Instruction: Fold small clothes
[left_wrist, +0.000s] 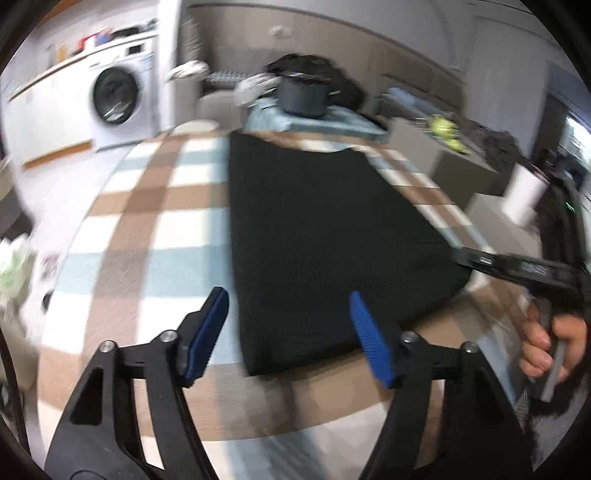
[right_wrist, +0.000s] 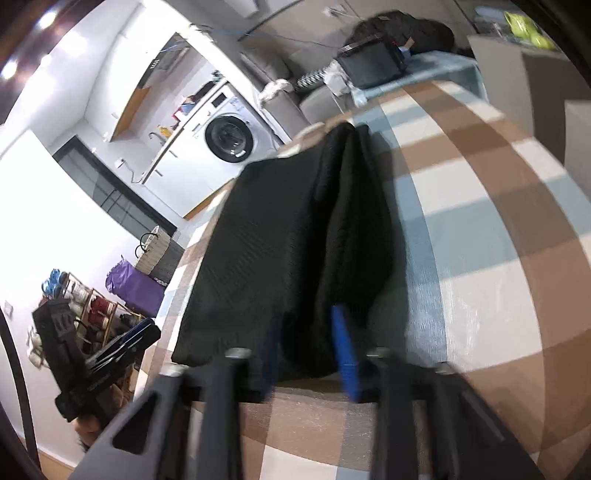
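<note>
A black garment (left_wrist: 325, 236), folded into a long rectangle, lies flat on a table covered with a checked cloth (left_wrist: 147, 229) in brown, pale blue and white. In the right wrist view the same garment (right_wrist: 280, 236) shows a raised fold along its right side, lifted off the flat layer below. The right gripper (right_wrist: 306, 350) is at the near end of that fold, its blue fingers (right_wrist: 345, 350) closed onto the fabric, with black cloth bunched between them. The left gripper (left_wrist: 288, 332) hovers over the near left corner of the garment, jaws spread wide with nothing between its blue pads (left_wrist: 207, 332); the near hem shows in the gap. From the left view, the right gripper's black body and the hand (left_wrist: 550, 343) holding it sit at the right edge. Beyond the far end of the table stand a dark pot (left_wrist: 303, 96) on a light-blue surface and, further left, a white washing machine (left_wrist: 122, 99).
</note>
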